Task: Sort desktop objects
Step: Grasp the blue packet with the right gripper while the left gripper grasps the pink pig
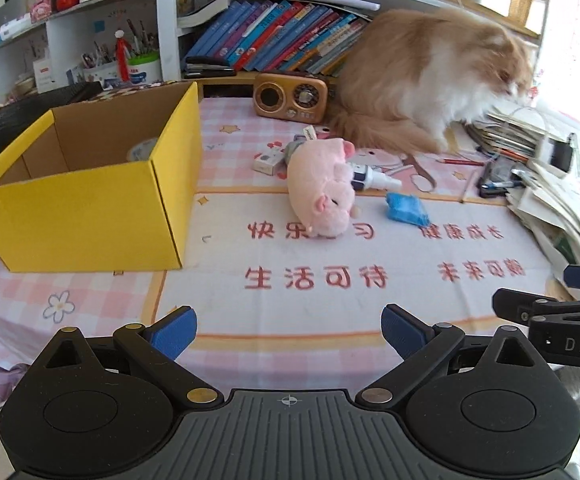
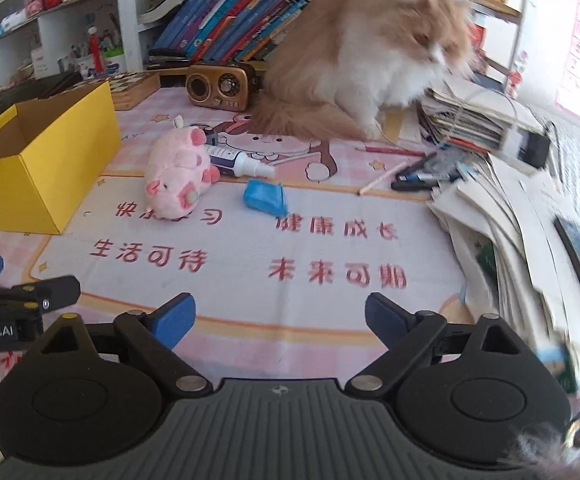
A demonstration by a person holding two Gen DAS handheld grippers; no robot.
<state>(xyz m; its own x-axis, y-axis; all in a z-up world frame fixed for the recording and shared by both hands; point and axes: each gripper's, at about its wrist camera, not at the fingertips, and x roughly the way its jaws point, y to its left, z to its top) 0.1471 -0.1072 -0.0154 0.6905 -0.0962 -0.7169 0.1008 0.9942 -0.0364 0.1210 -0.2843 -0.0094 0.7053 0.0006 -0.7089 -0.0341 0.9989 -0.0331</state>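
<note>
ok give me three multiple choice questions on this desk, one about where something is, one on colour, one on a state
1. Where does the spray bottle lie?
A. inside the box
B. against the pig
C. on the books

2. What colour is the outside of the box?
A. yellow
B. green
C. white

3. How do the left tongs stand?
A. shut on the pig
B. shut on nothing
C. open, holding nothing

Answers:
1. B, the bottle lies on the mat right beside the pig, its body touching the plush.
2. A, the walls are bright yellow outside, brown card inside.
3. C, the blue pads sit wide apart with only the mat between them.
</note>
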